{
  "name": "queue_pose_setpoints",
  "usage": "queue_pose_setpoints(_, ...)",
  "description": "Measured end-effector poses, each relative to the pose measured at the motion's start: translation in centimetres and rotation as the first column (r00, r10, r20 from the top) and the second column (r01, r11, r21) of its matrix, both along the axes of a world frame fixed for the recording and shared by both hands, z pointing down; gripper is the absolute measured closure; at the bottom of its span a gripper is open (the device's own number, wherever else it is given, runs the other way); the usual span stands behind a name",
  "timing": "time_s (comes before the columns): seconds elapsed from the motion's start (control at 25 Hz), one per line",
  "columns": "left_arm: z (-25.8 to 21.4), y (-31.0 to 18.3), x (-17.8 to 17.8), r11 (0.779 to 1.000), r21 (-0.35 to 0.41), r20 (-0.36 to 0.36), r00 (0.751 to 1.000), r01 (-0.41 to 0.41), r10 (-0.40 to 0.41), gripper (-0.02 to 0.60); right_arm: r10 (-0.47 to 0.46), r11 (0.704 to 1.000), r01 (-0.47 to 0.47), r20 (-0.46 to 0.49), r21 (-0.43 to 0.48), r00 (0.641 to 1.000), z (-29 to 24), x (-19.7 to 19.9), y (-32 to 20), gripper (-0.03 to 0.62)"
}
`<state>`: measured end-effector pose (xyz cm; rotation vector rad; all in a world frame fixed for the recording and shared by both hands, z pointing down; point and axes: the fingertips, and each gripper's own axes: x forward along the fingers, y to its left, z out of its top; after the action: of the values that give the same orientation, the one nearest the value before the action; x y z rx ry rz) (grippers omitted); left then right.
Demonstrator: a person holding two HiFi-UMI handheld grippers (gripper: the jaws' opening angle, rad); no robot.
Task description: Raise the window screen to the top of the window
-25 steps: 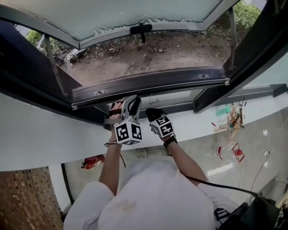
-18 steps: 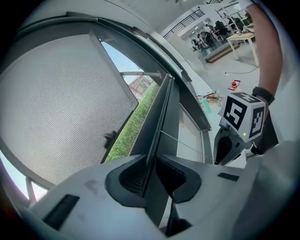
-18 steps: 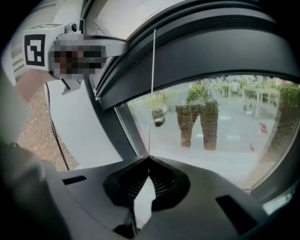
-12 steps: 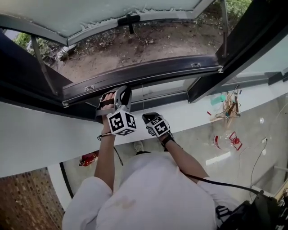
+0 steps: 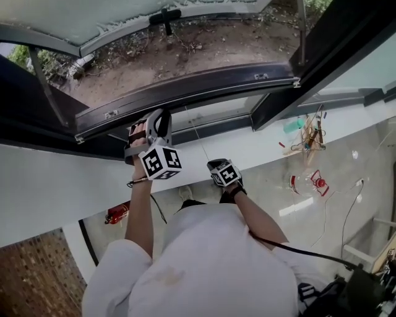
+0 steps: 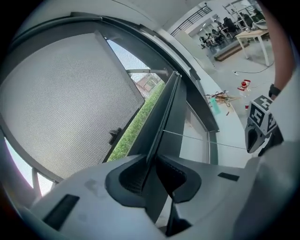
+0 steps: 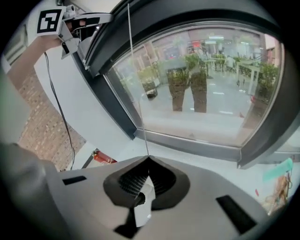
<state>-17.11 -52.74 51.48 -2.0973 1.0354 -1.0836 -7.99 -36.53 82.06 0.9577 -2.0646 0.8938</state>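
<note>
The window screen's dark rail point(image 5: 204, 83) runs across the open window, and my left gripper point(image 5: 150, 122) is shut on its edge near the left end. In the left gripper view the rail point(image 6: 166, 108) runs away from the shut jaws of the left gripper point(image 6: 151, 161), with grey mesh point(image 6: 61, 103) to its left. My right gripper point(image 5: 218, 167) hangs lower, shut on a thin cord point(image 5: 197, 139) that leads up to the rail. In the right gripper view the cord point(image 7: 136, 93) rises taut from the right gripper point(image 7: 147, 159).
The window's dark frame point(image 5: 322, 56) borders the opening on the right, above a white sill point(image 5: 272, 151). A pane with a black handle point(image 5: 164, 16) stands swung outward. A red fire extinguisher point(image 5: 117, 213), hangers point(image 5: 306, 142) and cables lie on the floor.
My right gripper has drawn away from the rail with the cord, so the gap to my left gripper has grown. The left gripper stays shut on the rail.
</note>
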Motion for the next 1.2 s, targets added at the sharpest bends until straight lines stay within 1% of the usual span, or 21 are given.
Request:
queue_pose_setpoints(0.08,0.0,0.1,0.0,1.000,0.023,0.008,1.000,0.007,-0.007,0.538,0.018,1.000,-0.018,0.023,0.010,1.000,0.2,0.7,0.7,0.591)
queue_pose_setpoints(0.16,0.1,0.1,-0.1,0.999,0.038,0.054,0.999,0.001,-0.003,0.540,0.019,0.999,-0.020,0.034,0.032,0.999,0.0,1.1,0.8,0.591)
queue_pose_setpoints(0.24,0.2,0.1,-0.2,0.999,0.039,0.122,0.992,-0.016,0.011,0.540,0.004,0.997,-0.004,-0.001,0.077,1.000,-0.2,1.6,0.7,0.591)
queue_pose_setpoints(0.28,0.2,0.0,-0.3,0.999,0.036,0.145,0.989,-0.022,0.016,0.540,-0.007,0.994,0.010,-0.025,0.112,1.000,-0.2,2.0,0.6,0.591)
queue_pose_setpoints(0.36,0.3,0.1,-0.2,0.999,0.033,0.165,0.986,-0.038,0.032,0.540,-0.028,0.981,0.040,-0.064,0.189,0.998,-0.3,2.9,0.6,0.591)
queue_pose_setpoints(0.44,0.4,0.4,-0.1,0.997,0.030,0.175,0.983,-0.067,0.060,0.540,-0.038,0.969,0.057,-0.085,0.241,0.996,-0.6,3.7,0.7,0.591)
queue_pose_setpoints(0.52,0.3,0.3,-0.2,0.997,0.037,0.175,0.983,-0.066,0.058,0.542,-0.036,0.967,0.056,-0.082,0.250,0.996,-0.7,3.9,0.7,0.591)
queue_pose_setpoints(0.64,0.2,0.1,-0.4,0.997,0.061,0.168,0.985,-0.047,0.036,0.555,-0.030,0.971,0.044,-0.066,0.236,0.997,-0.7,3.6,0.7,0.591)
queue_pose_setpoints(0.88,0.3,0.1,-0.3,0.999,0.034,0.137,0.990,-0.031,0.026,0.554,-0.039,0.968,0.056,-0.075,0.244,0.996,-0.6,3.7,0.8,0.591)
queue_pose_setpoints(0.96,0.2,0.1,-0.2,0.999,0.034,0.116,0.993,-0.032,0.028,0.554,-0.038,0.967,0.054,-0.071,0.248,0.997,-0.6,3.9,0.7,0.591)
queue_pose_setpoints(1.12,-0.7,0.3,0.0,0.999,0.041,0.045,0.999,-0.016,0.014,0.554,-0.067,0.964,0.084,-0.075,0.251,0.995,-1.1,3.6,0.1,0.591)
queue_pose_setpoints(1.2,-1.0,0.4,0.1,0.999,0.034,0.031,0.999,-0.012,0.011,0.554,-0.080,0.964,0.096,-0.073,0.249,0.994,-0.9,3.1,-0.1,0.591)
